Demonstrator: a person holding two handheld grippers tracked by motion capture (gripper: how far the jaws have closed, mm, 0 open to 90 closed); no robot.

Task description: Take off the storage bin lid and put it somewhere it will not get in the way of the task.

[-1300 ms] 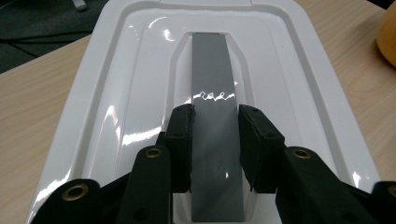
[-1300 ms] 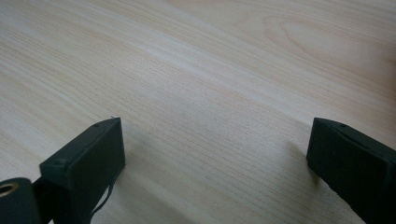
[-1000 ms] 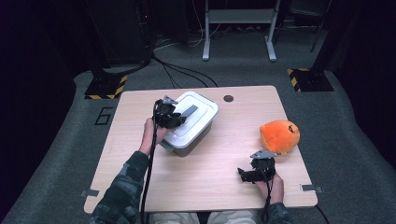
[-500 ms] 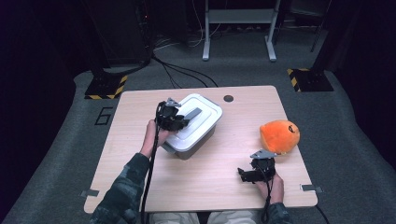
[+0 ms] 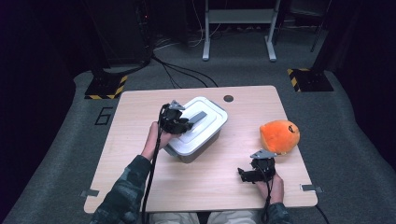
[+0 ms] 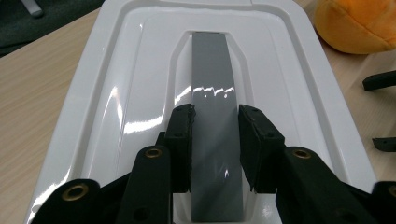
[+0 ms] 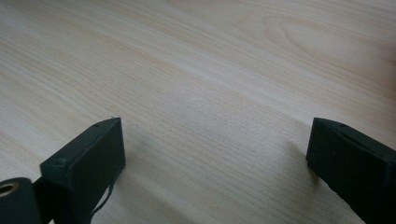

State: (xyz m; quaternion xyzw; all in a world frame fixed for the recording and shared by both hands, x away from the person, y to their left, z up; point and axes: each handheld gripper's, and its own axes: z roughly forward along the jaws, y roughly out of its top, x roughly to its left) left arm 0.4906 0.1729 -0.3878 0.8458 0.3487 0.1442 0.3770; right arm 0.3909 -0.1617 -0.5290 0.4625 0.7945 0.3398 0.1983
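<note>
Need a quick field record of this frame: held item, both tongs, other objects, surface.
held item: grey handle strip on the white plastic lid of the grey storage box
left tongs: shut on the handle, one pad on each side
right tongs: open, nothing between the pads, low over bare wood
other object: orange round plush toy, on the table beside the right tongs, untouched
surface: light wooden table
</note>
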